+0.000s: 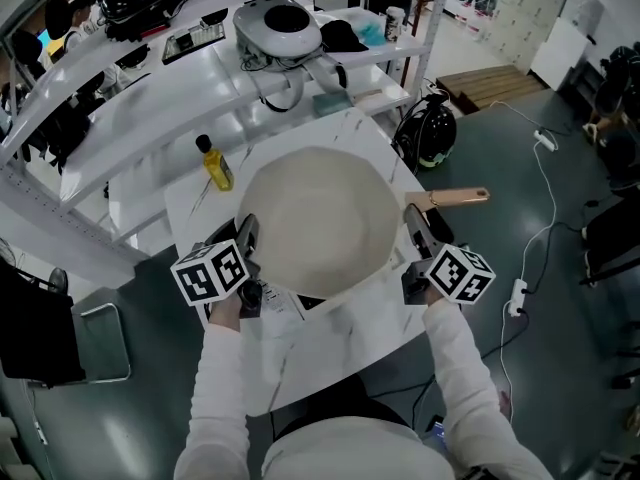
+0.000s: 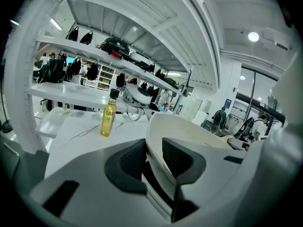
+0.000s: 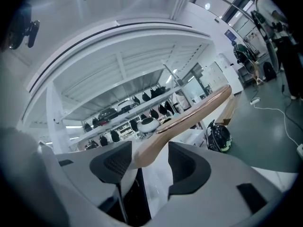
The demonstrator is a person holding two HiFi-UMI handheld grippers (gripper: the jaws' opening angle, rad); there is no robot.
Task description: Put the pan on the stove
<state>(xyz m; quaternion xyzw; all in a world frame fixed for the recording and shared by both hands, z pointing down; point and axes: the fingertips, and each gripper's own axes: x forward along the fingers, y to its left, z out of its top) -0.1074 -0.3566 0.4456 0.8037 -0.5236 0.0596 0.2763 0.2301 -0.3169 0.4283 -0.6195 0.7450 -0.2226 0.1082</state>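
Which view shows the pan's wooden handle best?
The right gripper view: the pan handle runs lengthwise between the open jaws of the right gripper. The head view shows only its far end. The left gripper view shows just the rim of the pan.
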